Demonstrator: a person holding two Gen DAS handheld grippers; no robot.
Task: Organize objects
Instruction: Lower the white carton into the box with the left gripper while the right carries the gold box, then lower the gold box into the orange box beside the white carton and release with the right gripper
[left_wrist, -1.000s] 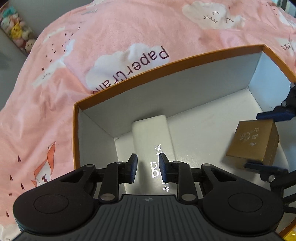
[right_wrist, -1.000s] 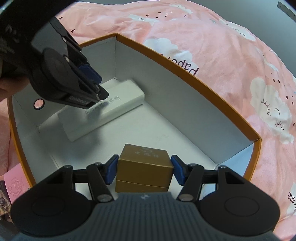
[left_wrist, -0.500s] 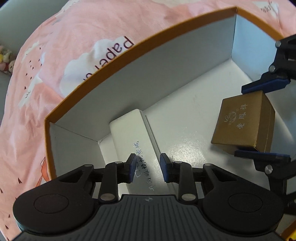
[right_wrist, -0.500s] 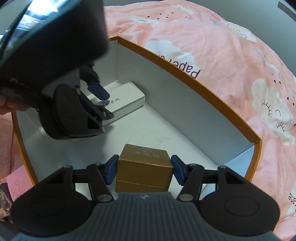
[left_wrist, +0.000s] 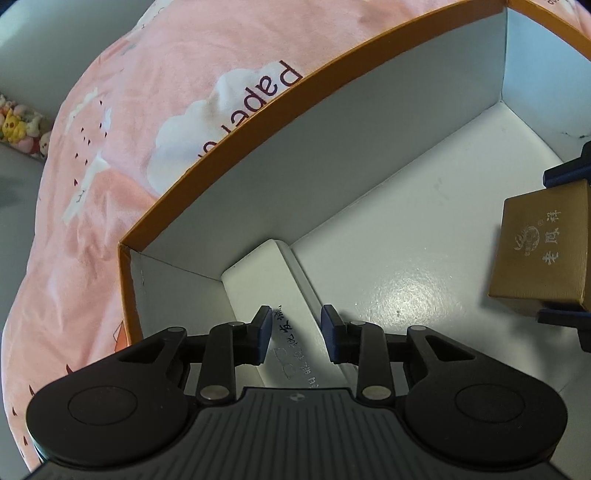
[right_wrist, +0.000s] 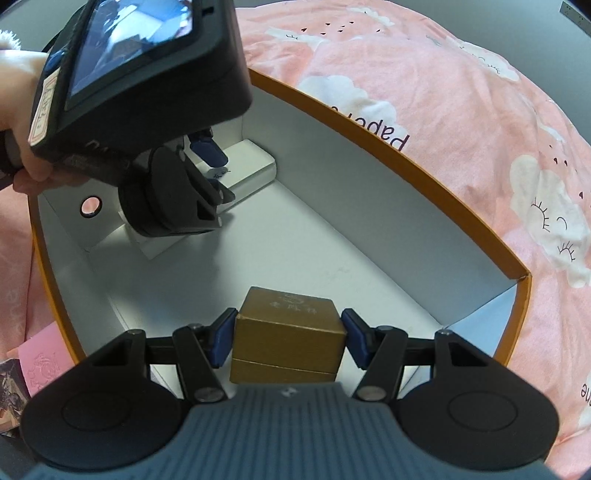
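Left-wrist and right-wrist fisheye views of a large open cardboard box with orange outer walls and a white interior, which rests on a pink fabric cover printed with white clouds and dark lettering.

Left gripper, black with blue pads: it points steeply down into one end of the box, over a long, flat white rectangular box with silvery printed characters. This white box lies on the floor of the large box, its far end in the corner where two inner walls meet. The jaws are opening; the white box lies between the fingertips, and a gap shows between each pad and it, so the grasp is released. In the right-wrist view the same gripper appears from the side, carried by a person's hand at the upper left, with a round hole in the box wall just beside it.

Right gripper, of the same build: it is clenched on a small golden-brown cardboard box with a printed emblem on its lid, one blue pad pressed against each side. The golden box sits low inside the large box, well apart from the white one; whether it touches the floor cannot be told.

Pink card with an embossed pattern: outside the large box, beside its orange wall.
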